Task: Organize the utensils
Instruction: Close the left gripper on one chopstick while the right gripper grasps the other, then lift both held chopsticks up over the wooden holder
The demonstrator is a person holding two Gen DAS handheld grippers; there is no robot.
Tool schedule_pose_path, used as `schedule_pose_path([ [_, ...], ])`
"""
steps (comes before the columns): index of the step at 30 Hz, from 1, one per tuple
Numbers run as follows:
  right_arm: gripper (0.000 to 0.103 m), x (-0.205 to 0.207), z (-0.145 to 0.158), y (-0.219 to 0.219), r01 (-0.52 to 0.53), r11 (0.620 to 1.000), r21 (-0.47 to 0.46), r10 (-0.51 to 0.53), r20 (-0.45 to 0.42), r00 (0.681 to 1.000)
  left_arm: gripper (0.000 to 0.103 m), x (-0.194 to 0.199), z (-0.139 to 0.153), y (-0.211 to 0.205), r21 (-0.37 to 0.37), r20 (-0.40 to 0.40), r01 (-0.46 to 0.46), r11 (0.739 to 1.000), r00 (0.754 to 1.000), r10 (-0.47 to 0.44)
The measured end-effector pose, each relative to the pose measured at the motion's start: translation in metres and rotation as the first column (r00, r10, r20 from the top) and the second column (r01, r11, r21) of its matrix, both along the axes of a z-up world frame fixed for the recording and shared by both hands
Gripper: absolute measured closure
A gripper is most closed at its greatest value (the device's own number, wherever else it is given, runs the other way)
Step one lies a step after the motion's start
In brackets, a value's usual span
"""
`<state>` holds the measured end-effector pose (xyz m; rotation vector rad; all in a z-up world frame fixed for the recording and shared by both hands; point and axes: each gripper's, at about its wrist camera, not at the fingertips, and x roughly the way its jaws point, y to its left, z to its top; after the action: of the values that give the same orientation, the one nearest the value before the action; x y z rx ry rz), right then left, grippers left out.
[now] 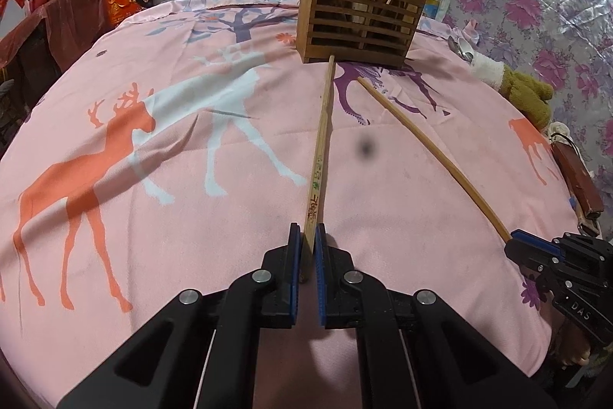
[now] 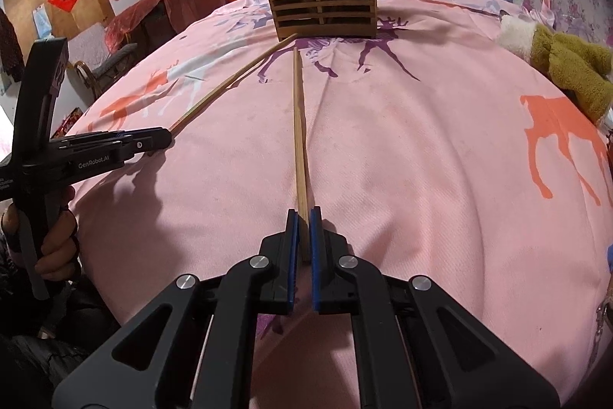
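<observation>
My left gripper [image 1: 307, 230] is shut on the near end of a printed wooden chopstick [image 1: 321, 140]; its far tip reaches the base of the slatted wooden utensil holder [image 1: 360, 22]. My right gripper [image 2: 304, 213] is shut on a plain chopstick [image 2: 299, 117] that also points at the holder [image 2: 323, 6]. Each gripper shows in the other view: the right one at the lower right [image 1: 515, 240], the left one at the left [image 2: 166, 137]. The holder stands on the pink deer-print cloth [image 1: 153, 179] with several chopsticks upright in it.
A green and white soft toy [image 2: 567, 64] lies at the cloth's right edge, with a spoon [image 1: 461, 48] beyond it. A brown case [image 1: 578, 179] lies at the far right. Pots, a kettle, rice cookers and bottles stand behind the holder.
</observation>
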<state>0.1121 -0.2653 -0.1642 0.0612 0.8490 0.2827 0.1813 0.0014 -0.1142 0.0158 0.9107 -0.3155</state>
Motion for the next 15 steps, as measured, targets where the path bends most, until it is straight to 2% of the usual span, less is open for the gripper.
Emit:
schedule_pose_path([
  [3, 0.098, -0.006, 0.012, -0.008, 0.044, 0.999, 0.013, -0.044, 0.055, 0.998, 0.095, -0.002, 0.001, 0.000, 0.000, -0.001, -0.003, 1.000, 1.000, 0.003],
  [5, 0.098, -0.004, 0.018, -0.015, 0.060, 0.998, 0.034, -0.062, 0.060, 0.996, 0.095, -0.002, 0.004, 0.001, -0.005, 0.003, -0.005, 1.000, 1.000, 0.005],
  [9, 0.098, -0.003, 0.026, -0.016, 0.067, 0.998, 0.019, -0.068, 0.086, 0.994, 0.096, -0.001, 0.012, 0.001, -0.015, 0.013, -0.008, 1.000, 1.000, 0.008],
  [12, 0.098, -0.004, 0.041, -0.018, 0.068, 0.998, 0.007, -0.068, 0.134, 0.989, 0.096, -0.005, 0.030, -0.001, 0.009, 0.059, 0.000, 1.000, 0.998, -0.001],
  [15, 0.097, -0.002, 0.062, -0.025, 0.079, 0.997, 0.014, -0.080, 0.192, 0.978, 0.096, -0.005, 0.052, -0.001, 0.001, 0.109, 0.005, 1.000, 0.994, -0.005],
])
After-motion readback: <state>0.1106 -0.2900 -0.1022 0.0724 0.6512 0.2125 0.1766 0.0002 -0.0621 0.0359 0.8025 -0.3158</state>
